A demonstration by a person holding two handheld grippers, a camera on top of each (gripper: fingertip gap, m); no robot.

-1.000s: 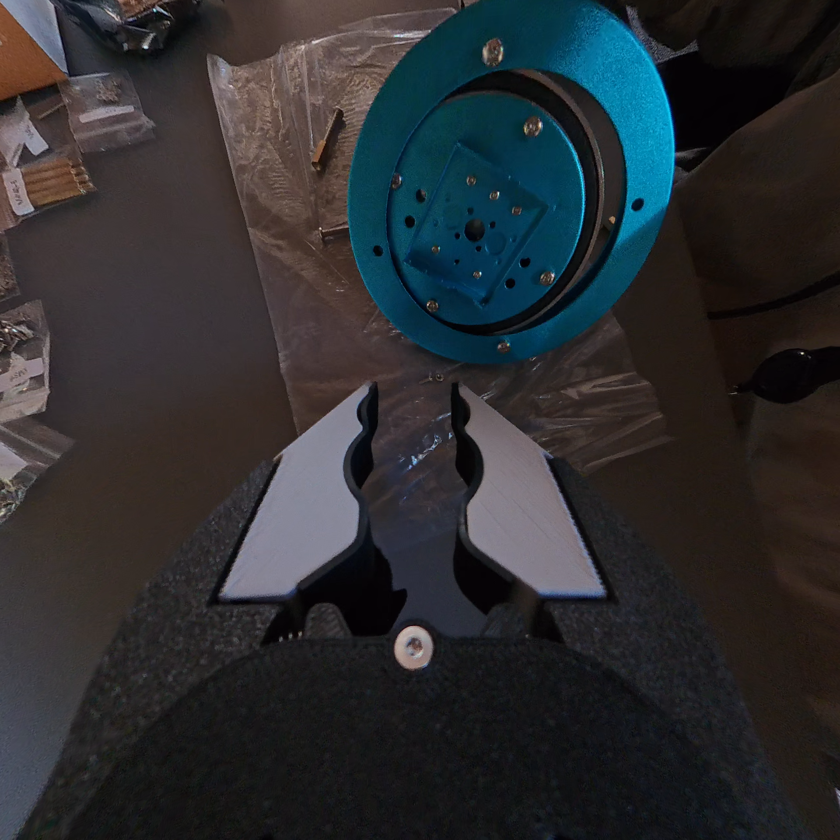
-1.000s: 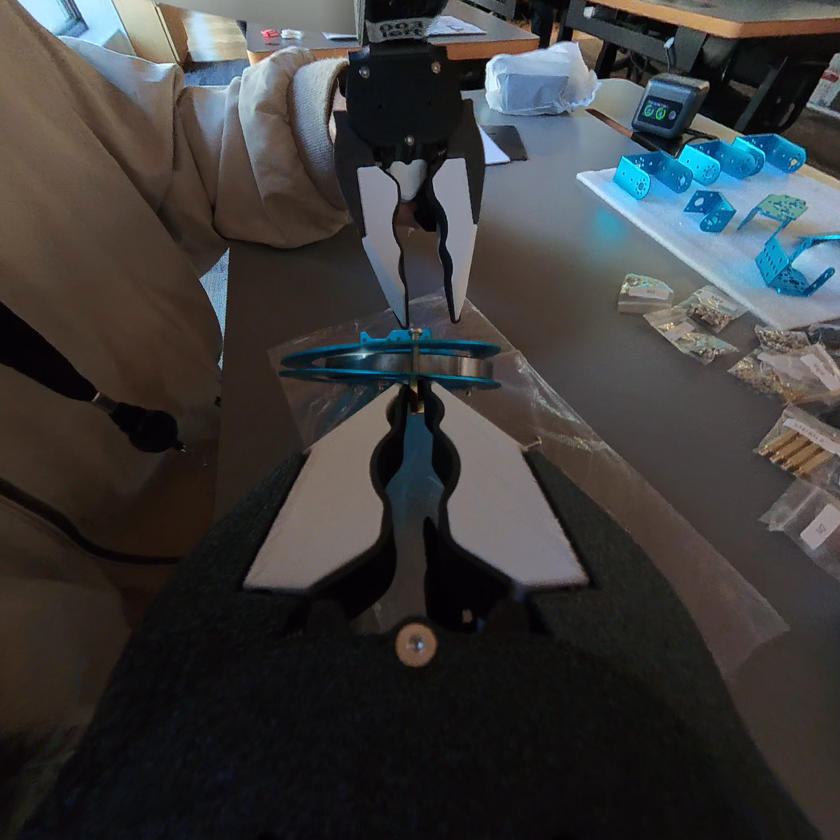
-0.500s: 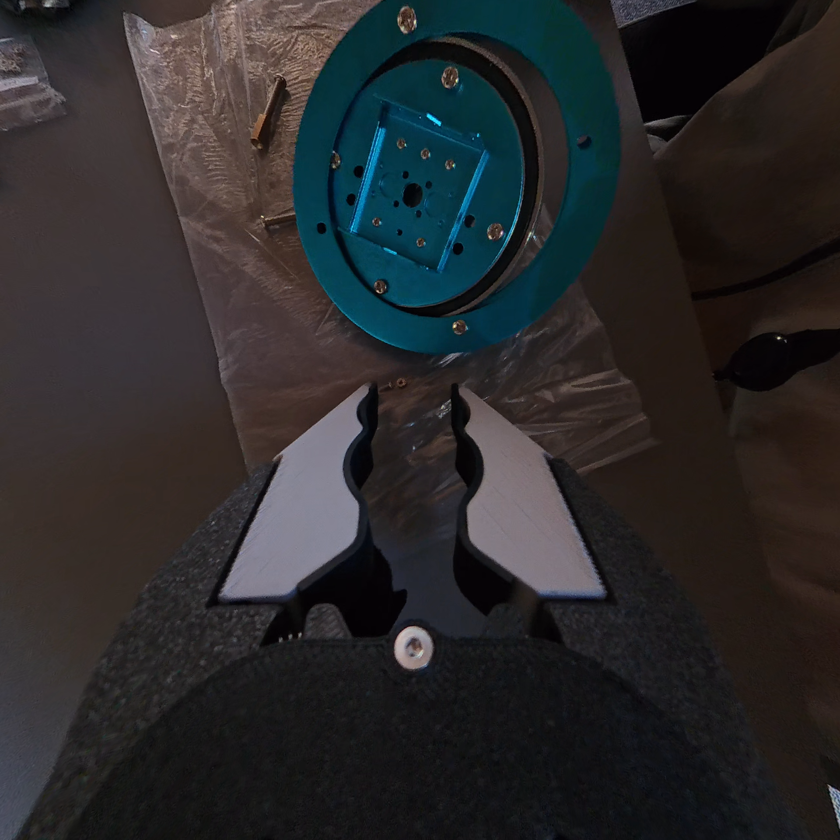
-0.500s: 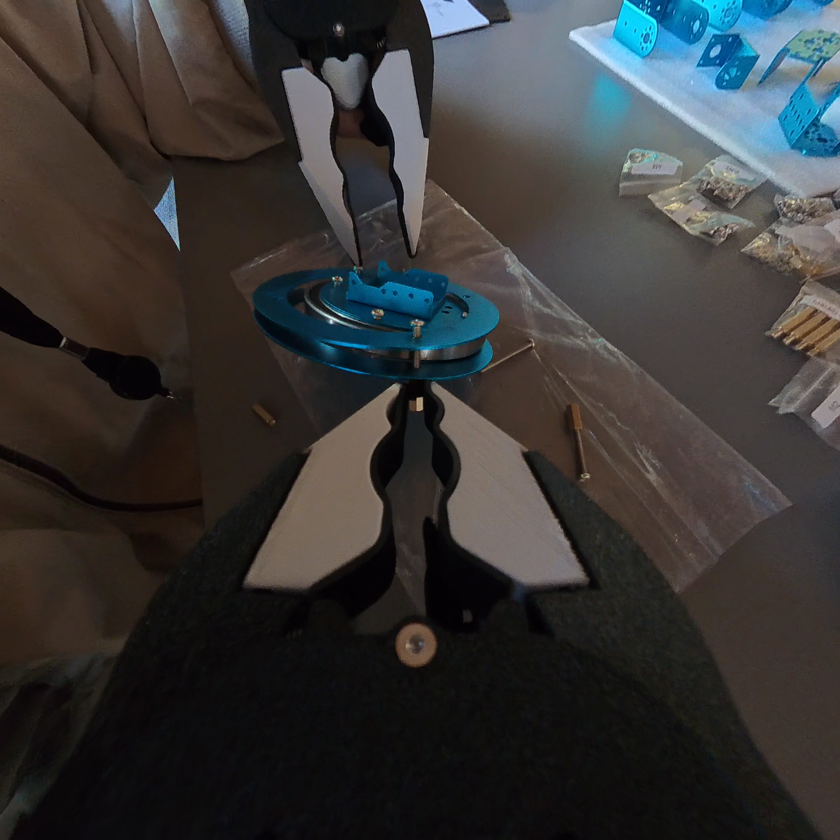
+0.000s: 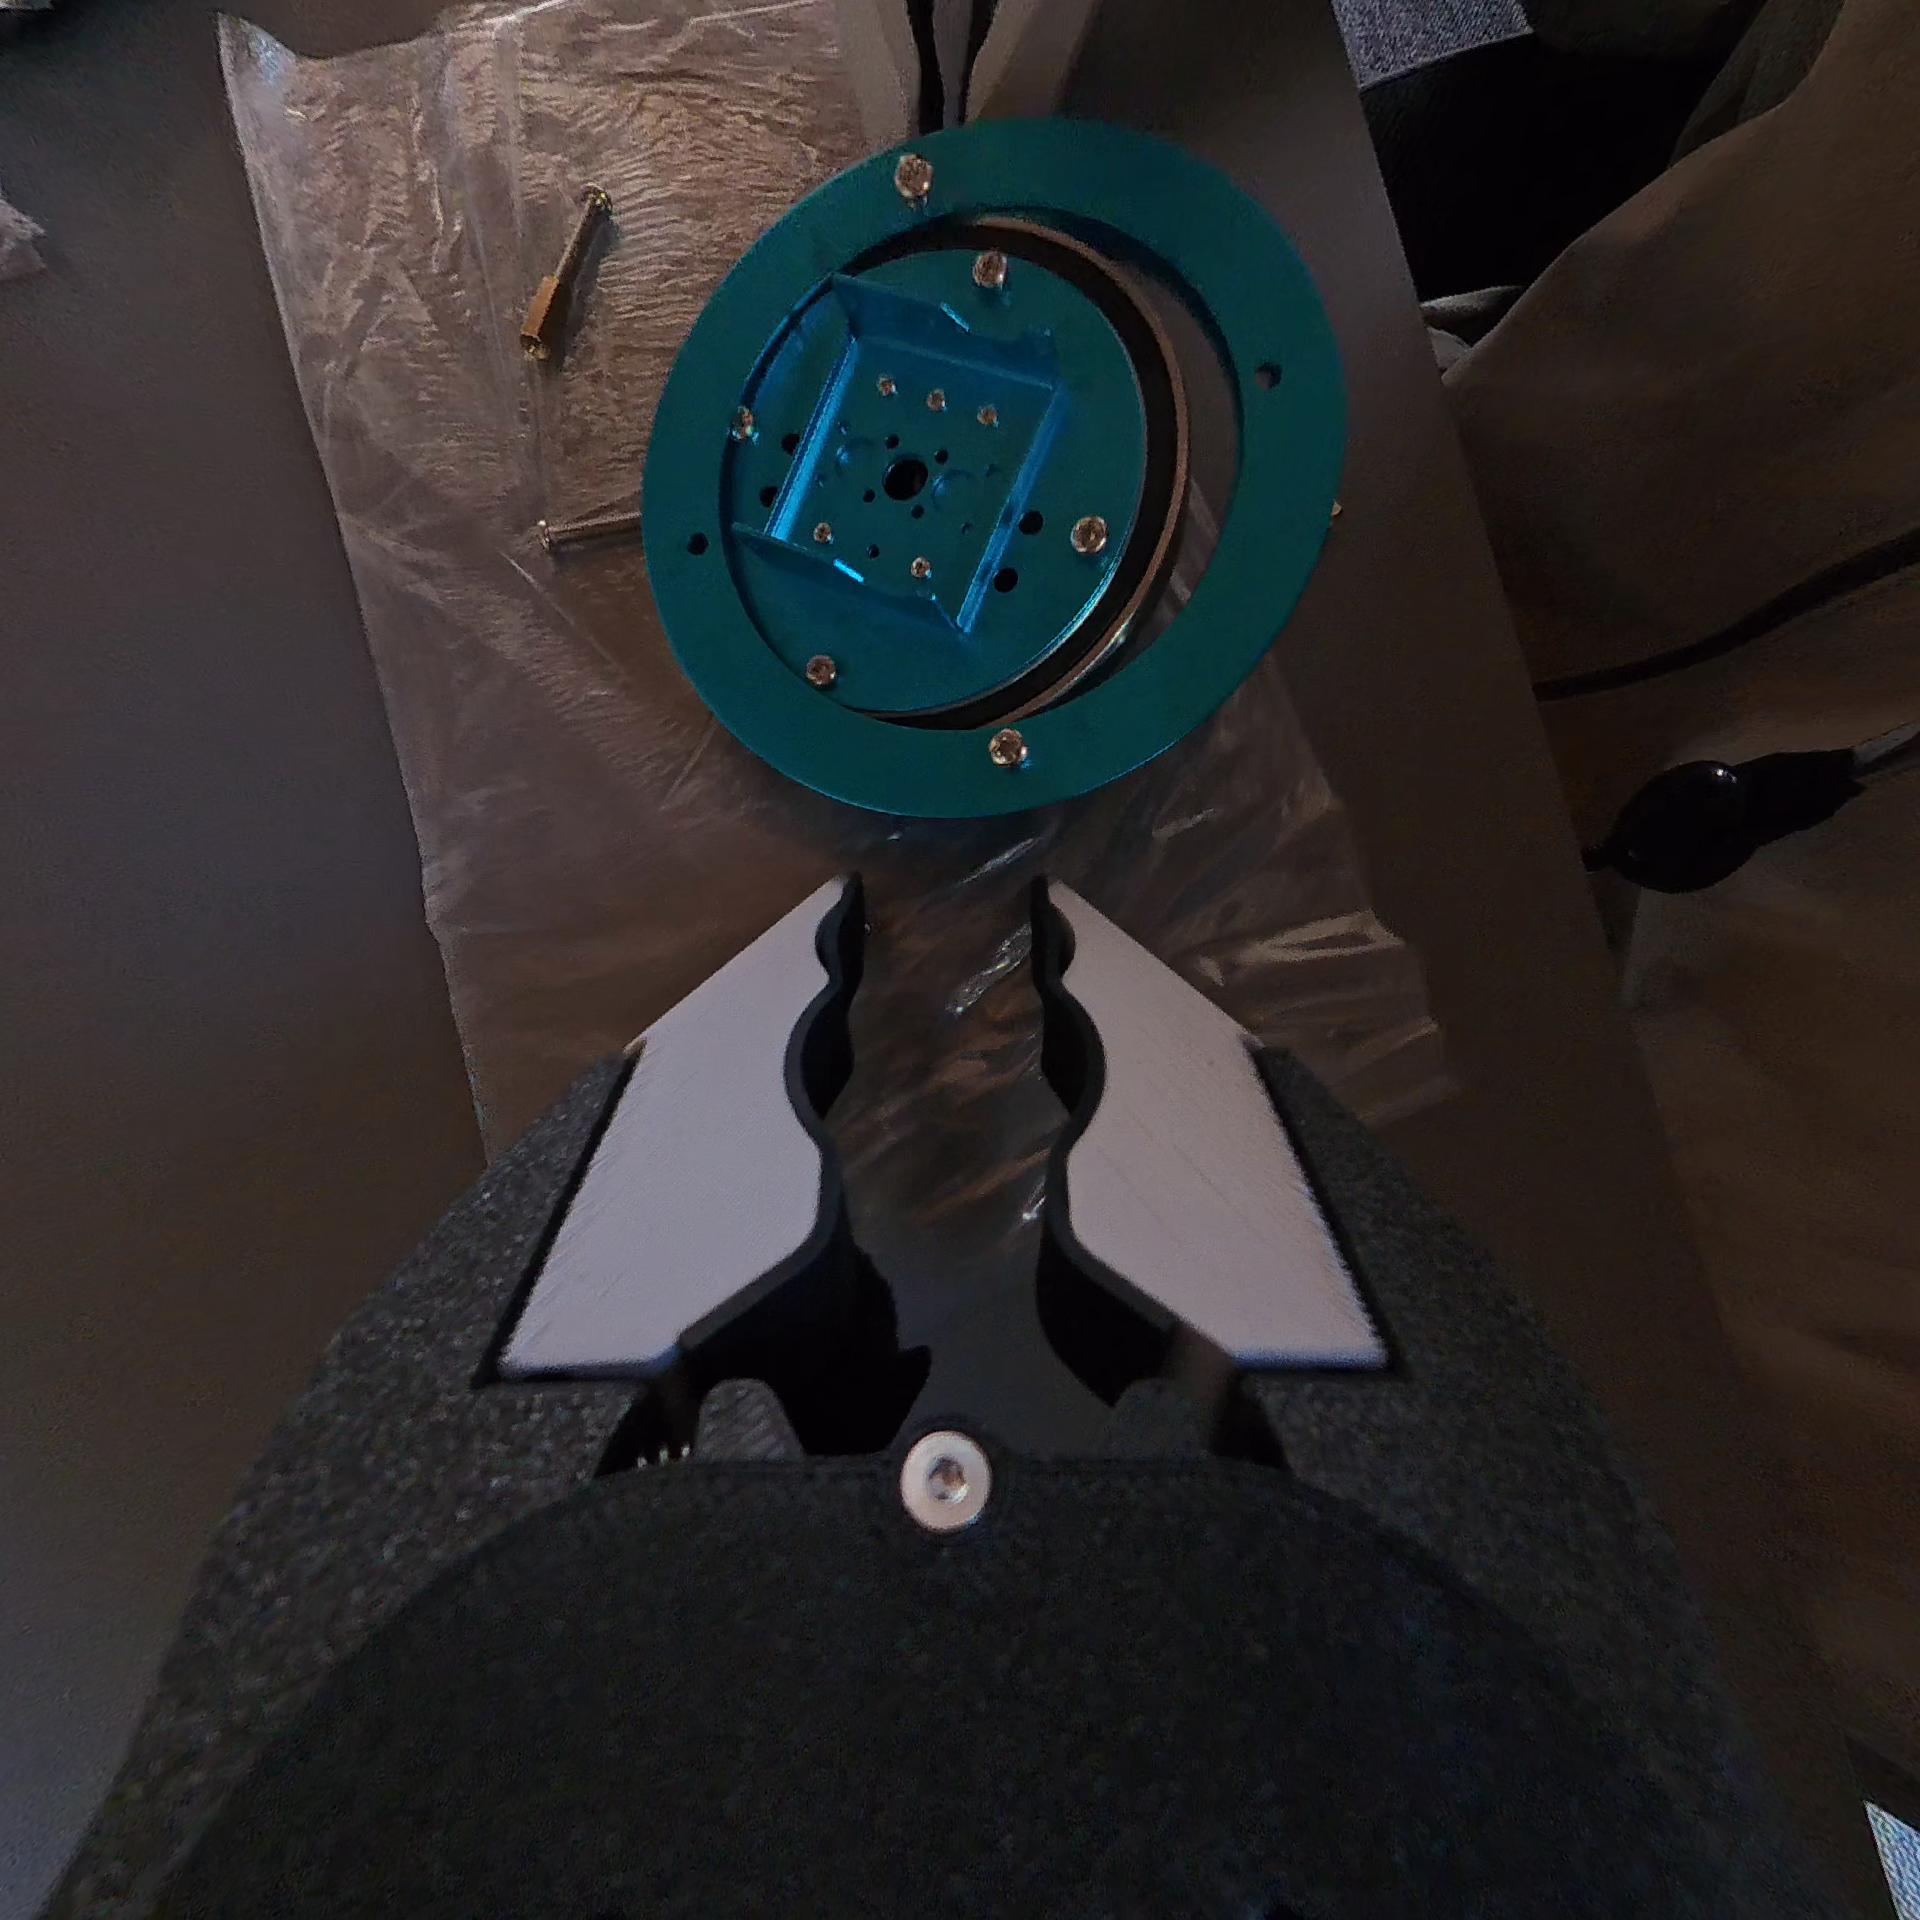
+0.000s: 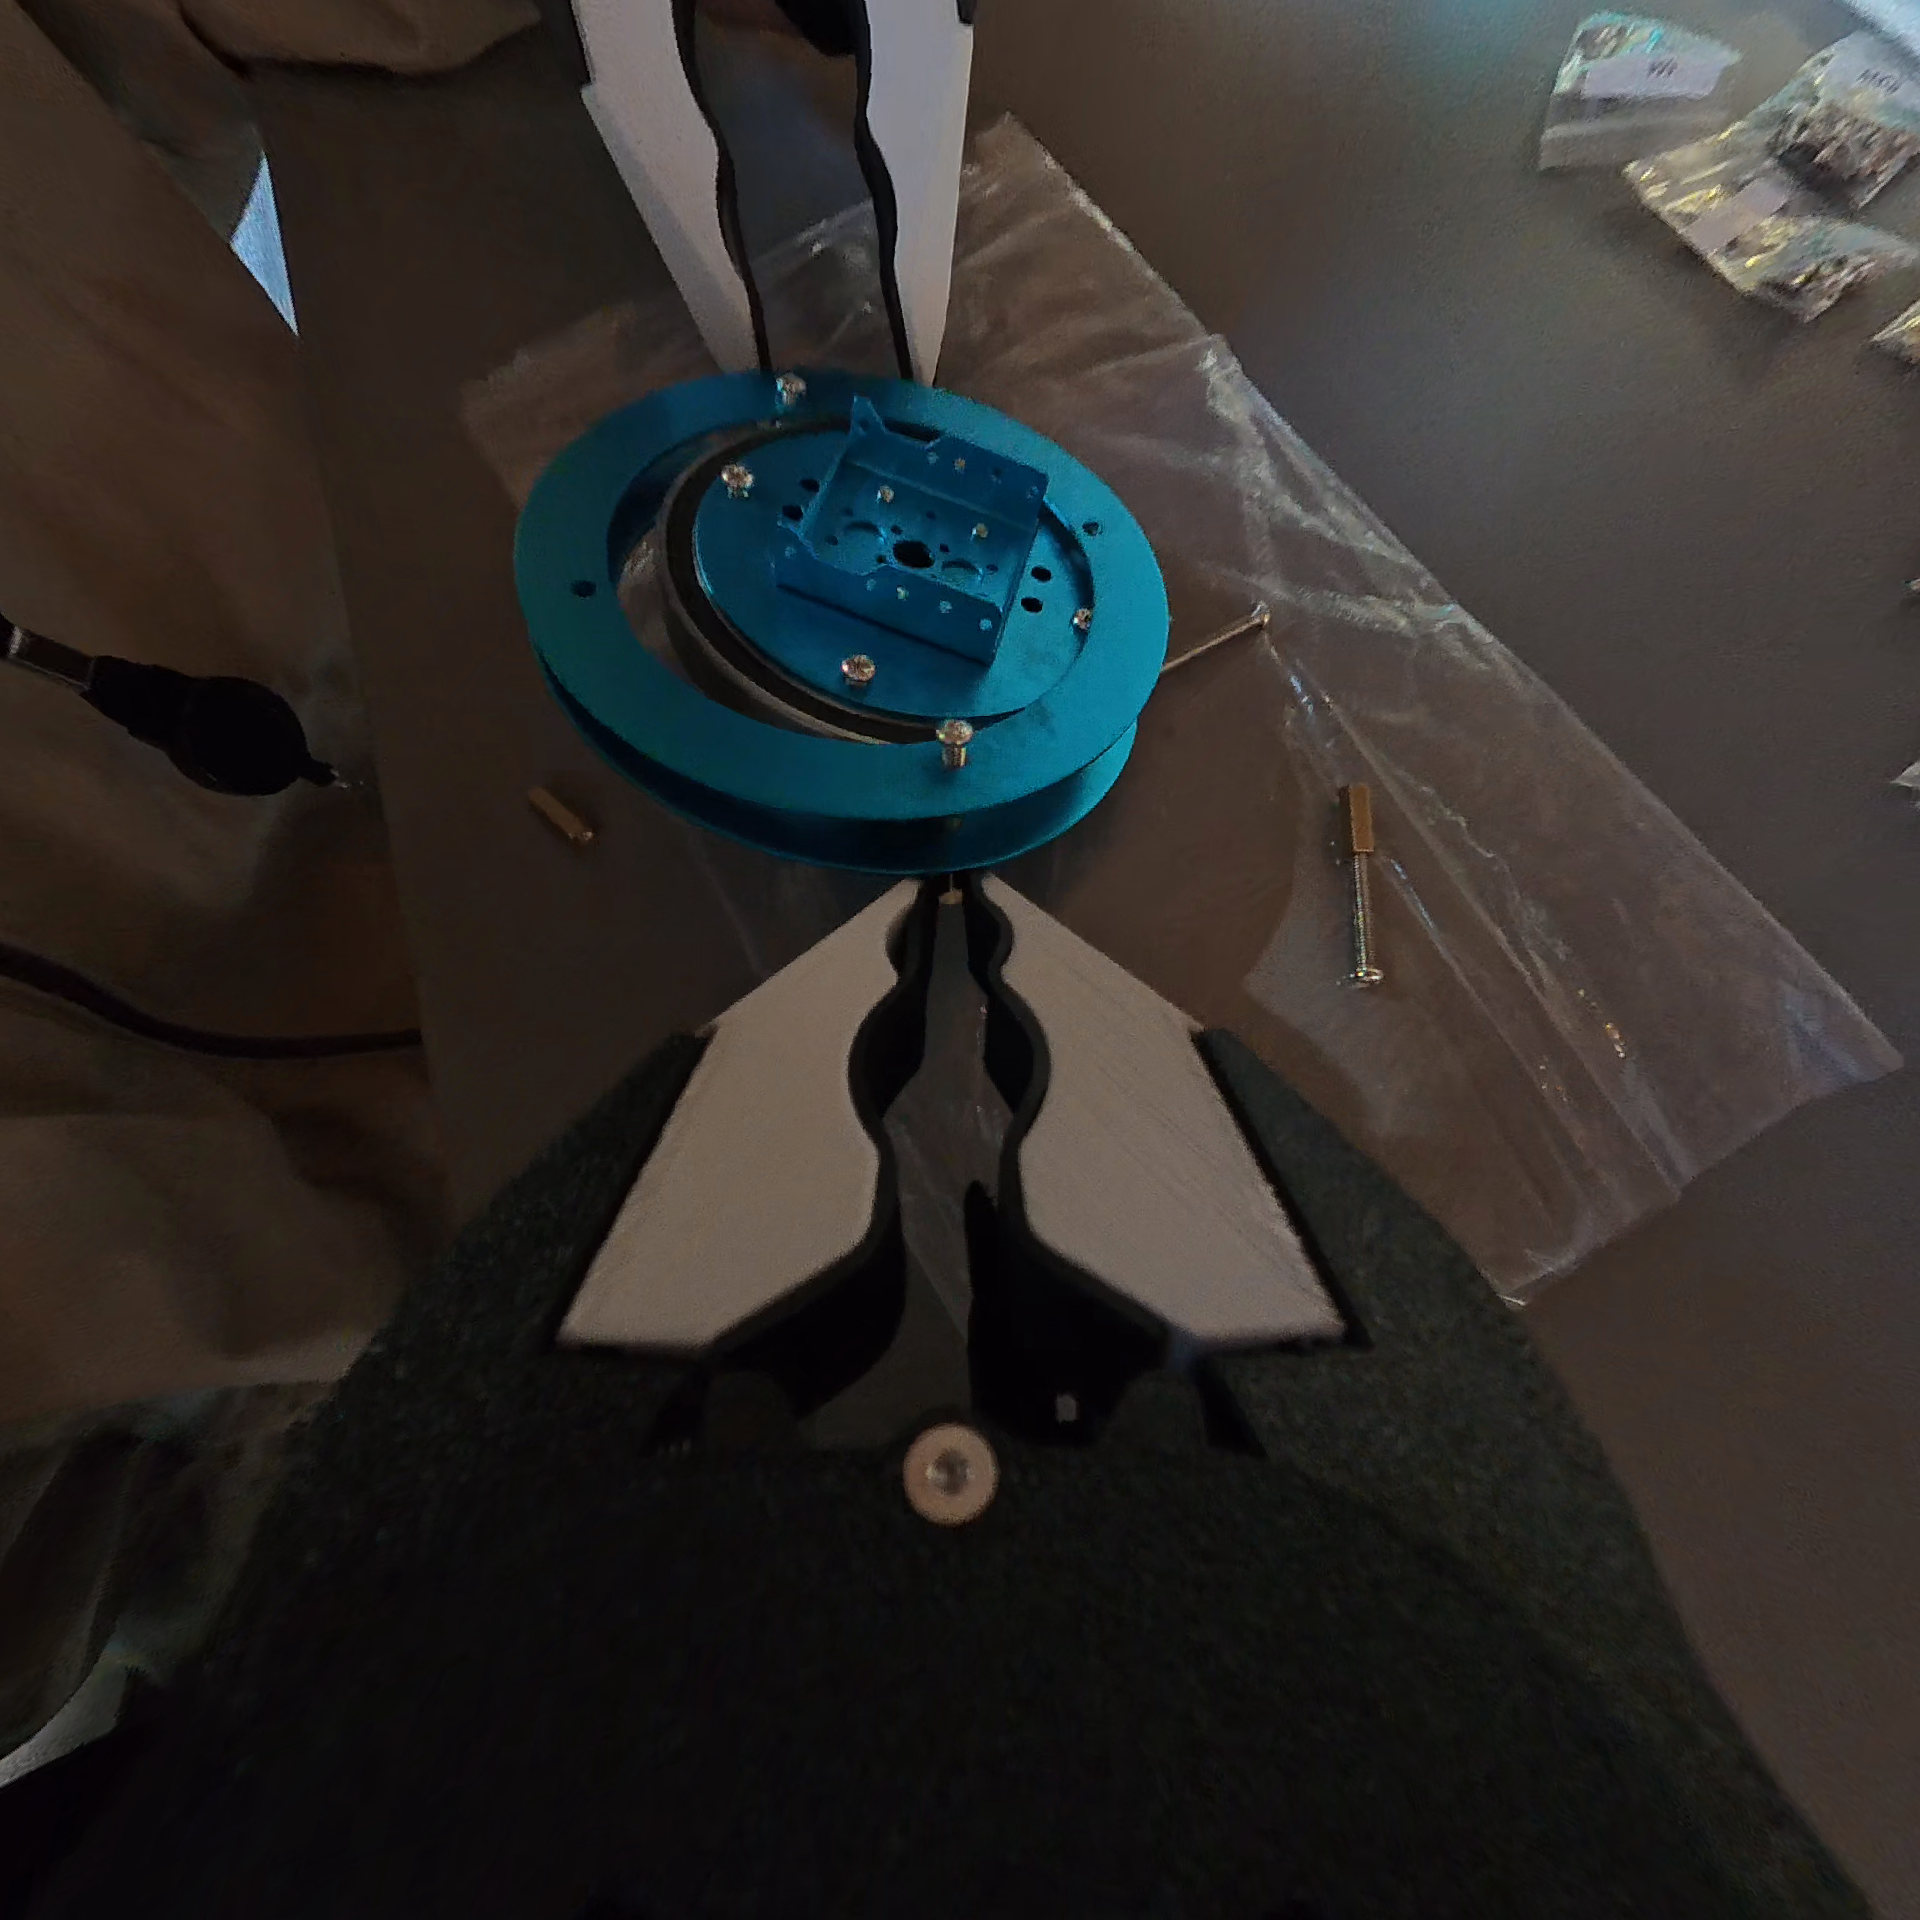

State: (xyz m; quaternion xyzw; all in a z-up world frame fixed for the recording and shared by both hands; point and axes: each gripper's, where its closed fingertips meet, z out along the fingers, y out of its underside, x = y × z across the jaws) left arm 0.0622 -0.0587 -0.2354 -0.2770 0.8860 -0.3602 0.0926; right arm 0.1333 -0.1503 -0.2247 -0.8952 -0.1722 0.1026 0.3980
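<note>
A blue round metal disc assembly (image 6: 623,696) has an outer ring, an inner plate and a blue U-bracket (image 6: 914,540) screwed on top. My right gripper (image 6: 945,896) is shut on its near edge and holds it tilted above a clear plastic bag (image 6: 1455,831). My left gripper (image 5: 945,904) is open and empty. It hovers over the bag (image 5: 499,582), just short of the disc (image 5: 1257,582). In the right wrist view the left gripper (image 6: 836,358) points down at the disc's far edge with its jaws apart.
On the bag lie a brass standoff with a screw (image 6: 1359,883) and a long screw (image 6: 1216,636). Another brass standoff (image 6: 561,816) lies on the grey table. Small hardware bags (image 6: 1766,156) lie at the far right. Beige cloth and a black cable plug (image 6: 208,727) border the table edge. The tips of one gripper are about 12 centimeters away from the tips of the other. From the right gripper's tips to the brass standoff (image 6: 561,816) is close to 9 centimeters.
The right gripper has tipped downward with the disc, whose top face now shows instead of its edge. The left gripper has stayed open and drawn closer to the disc.
</note>
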